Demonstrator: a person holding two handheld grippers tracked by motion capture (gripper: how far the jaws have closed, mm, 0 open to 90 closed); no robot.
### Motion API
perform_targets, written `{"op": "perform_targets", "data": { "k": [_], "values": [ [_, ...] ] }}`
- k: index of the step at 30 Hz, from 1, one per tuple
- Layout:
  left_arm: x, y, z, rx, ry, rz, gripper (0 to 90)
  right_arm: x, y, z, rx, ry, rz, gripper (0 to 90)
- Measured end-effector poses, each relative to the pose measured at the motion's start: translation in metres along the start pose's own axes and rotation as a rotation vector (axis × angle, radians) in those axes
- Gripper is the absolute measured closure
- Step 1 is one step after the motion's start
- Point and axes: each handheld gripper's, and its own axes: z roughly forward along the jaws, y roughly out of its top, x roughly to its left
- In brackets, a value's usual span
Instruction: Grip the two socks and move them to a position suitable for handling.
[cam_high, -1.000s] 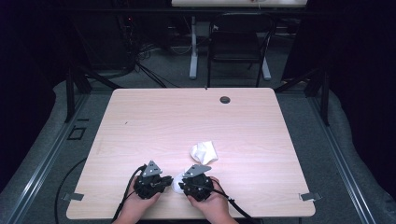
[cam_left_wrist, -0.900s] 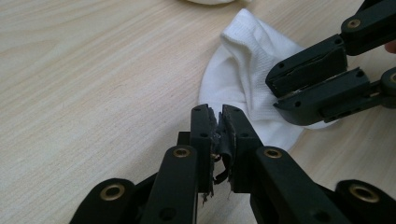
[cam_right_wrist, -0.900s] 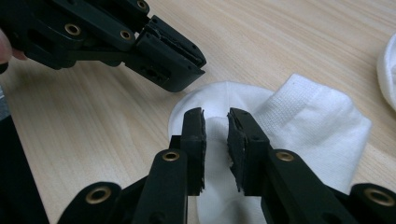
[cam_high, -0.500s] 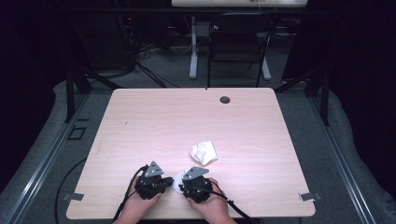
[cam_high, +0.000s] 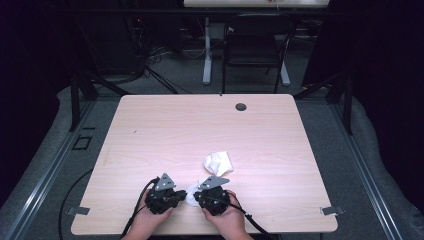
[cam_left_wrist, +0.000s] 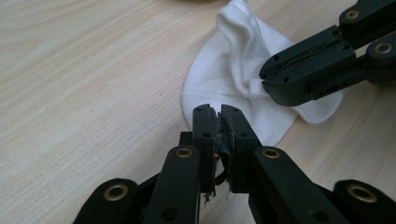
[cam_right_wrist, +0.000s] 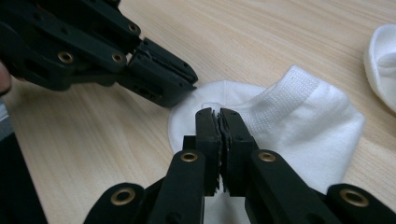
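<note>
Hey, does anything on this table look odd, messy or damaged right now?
One white sock lies crumpled mid-table, apart from the flat sock between the hand-held grippers. The left hand-held gripper has frayed, ragged jaw pads. Nothing is spilled.

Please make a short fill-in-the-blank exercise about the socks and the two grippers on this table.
1. Both socks are ___ in colour.
2. The flat sock lies between the two ___.
3. The crumpled sock lies ___ from the person than the flat one.
4. The jaws of the left gripper are ___.

Missing words: white; grippers; farther; shut
</note>
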Motion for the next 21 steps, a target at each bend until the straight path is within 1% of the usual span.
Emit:
{"op": "perform_targets", "data": {
  "k": [1,3,4,6,9,11,12,13,14,15,16,17,18,19,20,21],
  "values": [
    [0.0,0.0,0.0,0.0,0.0,0.0,84.6,0.0,0.0,0.0,-0.018,0.008,0.018,87.4],
    [-0.001,0.0,0.001,0.005,-0.003,0.006,84.5,0.0,0.0,-0.002,-0.022,0.011,0.021,87.4],
    [-0.002,0.0,0.002,0.008,-0.003,0.008,84.5,0.0,0.001,-0.006,-0.039,0.012,0.029,87.4],
    [-0.002,0.0,0.002,0.011,-0.001,0.017,84.5,-0.001,0.002,-0.008,-0.04,0.014,0.026,87.4],
    [-0.002,-0.001,0.003,0.018,0.0,0.025,84.4,-0.002,0.003,-0.017,-0.065,0.017,0.047,87.4],
    [-0.003,-0.001,0.004,0.017,0.004,0.026,84.4,-0.005,0.003,-0.024,-0.074,0.018,0.052,87.4],
    [-0.003,-0.001,0.004,0.017,0.003,0.024,84.5,-0.007,0.002,-0.029,-0.092,0.013,0.063,87.4],
    [-0.003,-0.001,0.004,0.018,0.003,0.025,84.5,-0.007,0.002,-0.029,-0.092,0.013,0.063,87.4],
    [-0.003,-0.001,0.004,0.02,0.003,0.029,84.6,-0.009,0.002,-0.035,-0.103,0.007,0.07,87.4],
    [-0.003,-0.001,0.004,0.02,0.003,0.029,84.5,-0.009,0.002,-0.035,-0.103,0.007,0.07,87.4],
    [-0.003,-0.002,0.004,0.023,-0.001,0.027,84.6,-0.012,0.001,-0.042,-0.11,-0.002,0.067,87.4],
    [-0.003,-0.002,0.004,0.023,-0.001,0.027,84.7,-0.012,0.001,-0.042,-0.11,-0.002,0.067,87.4],
    [-0.005,-0.003,0.003,0.022,0.0,0.02,84.8,-0.015,0.0,-0.048,-0.119,-0.012,0.071,87.4],
    [-0.005,-0.003,0.003,0.022,0.0,0.02,84.8,-0.015,0.0,-0.048,-0.119,-0.012,0.071,87.4],
    [-0.006,-0.004,0.002,0.029,-0.002,0.02,84.8,-0.018,-0.002,-0.054,-0.132,-0.015,0.084,87.4],
    [-0.006,-0.004,0.002,0.029,-0.002,0.02,84.8,-0.018,-0.002,-0.054,-0.132,-0.015,0.084,87.4]
  ]
}}
